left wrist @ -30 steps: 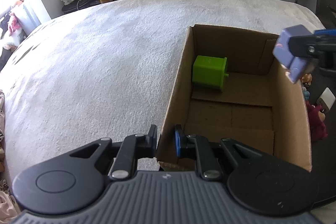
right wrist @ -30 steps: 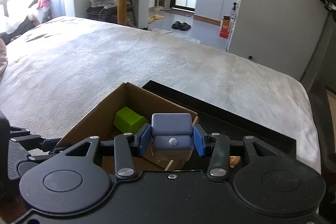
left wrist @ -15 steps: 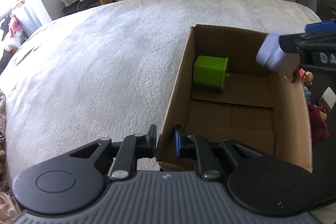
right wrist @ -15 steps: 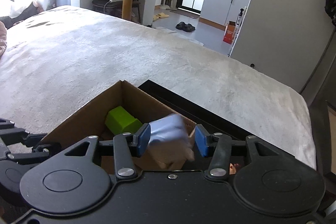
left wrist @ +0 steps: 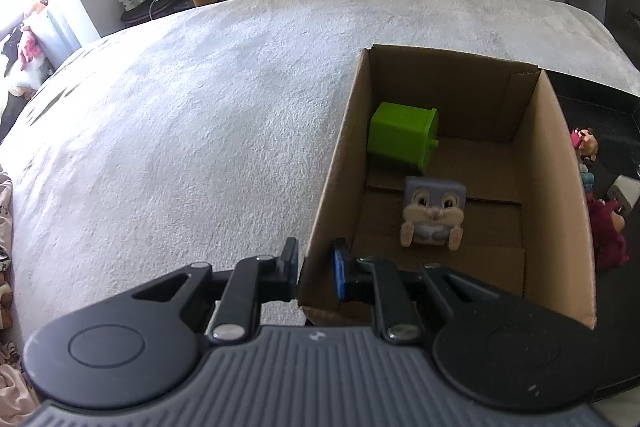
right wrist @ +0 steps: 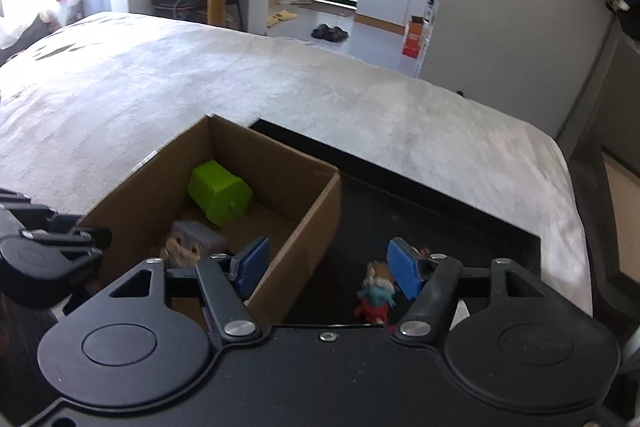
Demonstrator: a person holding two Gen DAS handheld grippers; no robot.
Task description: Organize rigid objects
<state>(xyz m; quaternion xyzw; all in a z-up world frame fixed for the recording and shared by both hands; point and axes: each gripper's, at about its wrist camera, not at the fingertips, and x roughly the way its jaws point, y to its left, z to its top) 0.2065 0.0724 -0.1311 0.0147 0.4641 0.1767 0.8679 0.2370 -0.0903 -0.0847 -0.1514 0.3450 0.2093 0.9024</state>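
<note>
Two toys already lie in the cardboard box (left wrist: 448,259): the green block (left wrist: 402,137) toward its far end and the grey bunny cube (left wrist: 434,215) on the floor flaps just nearer, face up toward the left wrist camera, close to the block but, as far as I can tell, not touching it. The left tongs (left wrist: 316,267) are pinched onto the box's near corner wall, one pad outside and one inside, steadying it on the bed (left wrist: 200,127). The right tongs (right wrist: 328,265) are opening with nothing between the pads; they straddle the box's right wall, the left pad over the box and the right pad over the black tray (right wrist: 440,227). Judging from this, the drop is finished and the step in hand is clearing away and fetching the next piece. The nearest candidate looks like the small figurine (right wrist: 376,293) in the tray, just beside the right pad; more toys sit along the box's outer side in the left view, though they are too small to name. To do it well, I would let the pads finish spreading before moving, lift clear of the cardboard rim so the box is not dragged, and keep the left grip firm meanwhile. Approaching the figurine from above, with the pads on its broadest sides, should prevent it from tipping or squirting out.
</note>
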